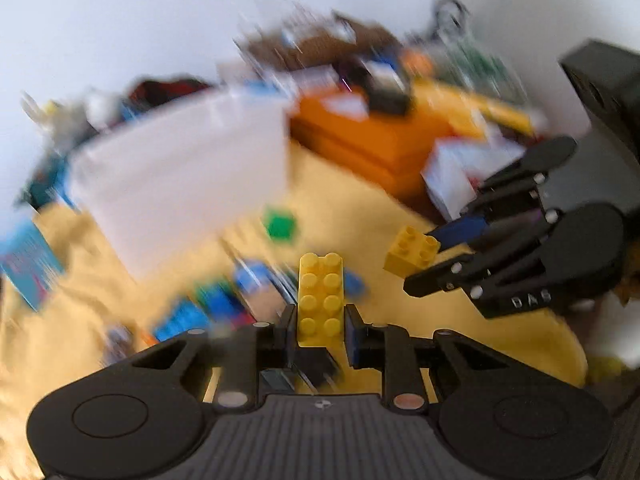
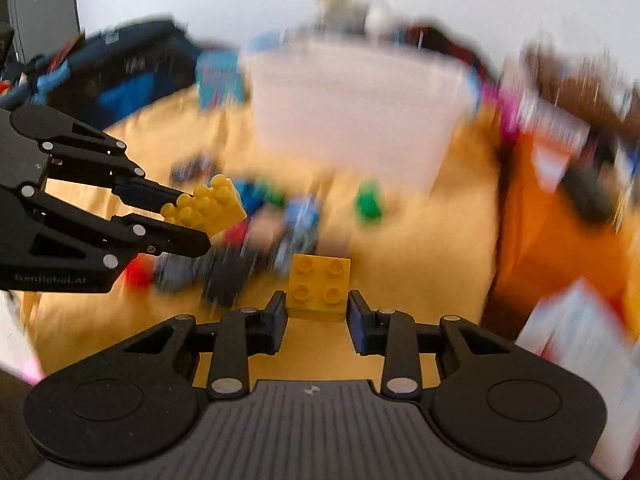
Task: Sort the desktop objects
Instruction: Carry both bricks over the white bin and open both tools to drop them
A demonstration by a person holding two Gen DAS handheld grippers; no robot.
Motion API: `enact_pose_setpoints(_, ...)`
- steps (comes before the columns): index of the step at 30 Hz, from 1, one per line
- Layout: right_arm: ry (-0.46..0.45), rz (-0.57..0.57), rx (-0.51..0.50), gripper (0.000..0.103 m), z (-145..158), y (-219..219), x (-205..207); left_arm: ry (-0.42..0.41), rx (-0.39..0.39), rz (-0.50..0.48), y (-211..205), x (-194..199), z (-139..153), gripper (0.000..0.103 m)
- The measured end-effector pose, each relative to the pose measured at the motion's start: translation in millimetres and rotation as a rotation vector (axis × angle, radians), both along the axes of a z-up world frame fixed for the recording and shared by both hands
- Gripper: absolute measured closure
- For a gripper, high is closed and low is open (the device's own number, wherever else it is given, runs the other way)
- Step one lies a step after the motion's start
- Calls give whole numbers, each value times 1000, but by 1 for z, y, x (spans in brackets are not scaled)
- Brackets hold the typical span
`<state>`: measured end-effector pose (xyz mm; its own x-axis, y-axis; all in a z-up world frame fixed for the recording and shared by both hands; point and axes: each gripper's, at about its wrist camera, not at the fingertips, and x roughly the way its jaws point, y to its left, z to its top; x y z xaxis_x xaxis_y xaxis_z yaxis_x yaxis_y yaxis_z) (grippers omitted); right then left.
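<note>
Yellow bricks (image 1: 320,300) (image 2: 319,286) sit clamped in both tools (image 1: 318,330) (image 2: 317,316).

The right gripper (image 2: 317,312) clamped a square yellow brick (image 2: 319,286) between its fingers. To its left, the left gripper (image 2: 196,220) gripped a longer yellow brick (image 2: 212,204). Ahead stood a blurred white bin (image 2: 360,116).

A long brick (image 1: 320,300) sits between the fingers of the left gripper (image 1: 320,332), and a square brick (image 2: 319,286) sits between the fingers of the right gripper (image 2: 318,312), the two grippers side by side above a cloth-covered table (image 2: 420,248). Below and ahead of them lies a blurred heap of small toys (image 2: 256,232), with a single block (image 2: 369,204) apart to its right. Behind the heap stands a large bin (image 2: 352,112), and a stack of boxes (image 2: 560,216) rises to the right of it.
</note>
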<state>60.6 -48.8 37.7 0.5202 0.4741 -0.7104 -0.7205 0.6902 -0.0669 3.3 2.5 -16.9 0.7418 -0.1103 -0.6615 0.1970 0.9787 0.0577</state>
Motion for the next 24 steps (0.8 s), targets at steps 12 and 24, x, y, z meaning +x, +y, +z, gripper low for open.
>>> enact_pose_setpoints(12, -255, -96, 117, 67, 78, 64, 107, -224, 14, 284, 76, 110, 93, 76)
enact_pose_setpoints(24, -223, -14, 132, 55, 62, 69, 87, -179, -22, 258, 77, 87, 69, 54)
